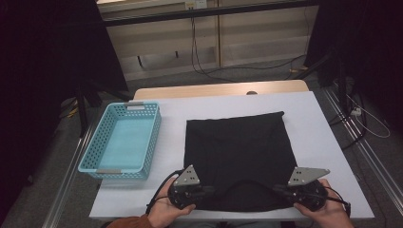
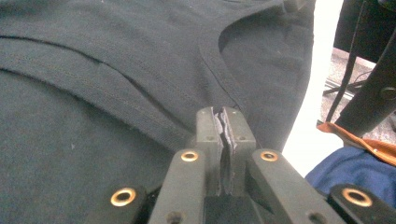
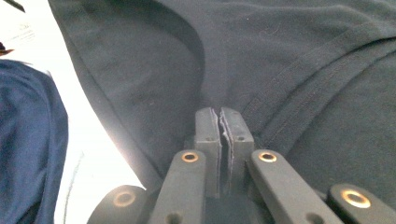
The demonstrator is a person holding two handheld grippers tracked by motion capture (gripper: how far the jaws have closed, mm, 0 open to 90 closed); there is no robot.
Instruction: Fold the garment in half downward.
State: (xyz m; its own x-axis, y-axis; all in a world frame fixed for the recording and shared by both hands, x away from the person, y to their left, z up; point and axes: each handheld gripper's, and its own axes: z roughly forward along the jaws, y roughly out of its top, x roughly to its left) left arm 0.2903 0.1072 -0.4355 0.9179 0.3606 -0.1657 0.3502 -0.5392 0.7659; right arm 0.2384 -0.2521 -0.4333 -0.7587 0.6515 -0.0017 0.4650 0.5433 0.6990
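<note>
Both grippers are seen at the near edge of the table, one in each hand. On the left gripper (image 2: 224, 122) the jaws are pressed together, and a thin fold of fabric appears to be pinched between them; the same is seen on the right gripper (image 3: 223, 122). What is held is the black garment (image 1: 237, 152), which is spread flat on the white table (image 1: 313, 118), from its near edge up to about the middle. The curved neckline is found between the two grippers, so the hold is taken at the shoulder areas beside it.

Such cloth is judged to be light, soft and limp — it will sag and fold when it is lifted, and it is not fragile. Seams and the collar band are the firmest places to be gripped.

A blue perforated basket (image 1: 124, 137) stands empty toward the left edge, apart from the garment — nothing is found in the way.
</note>
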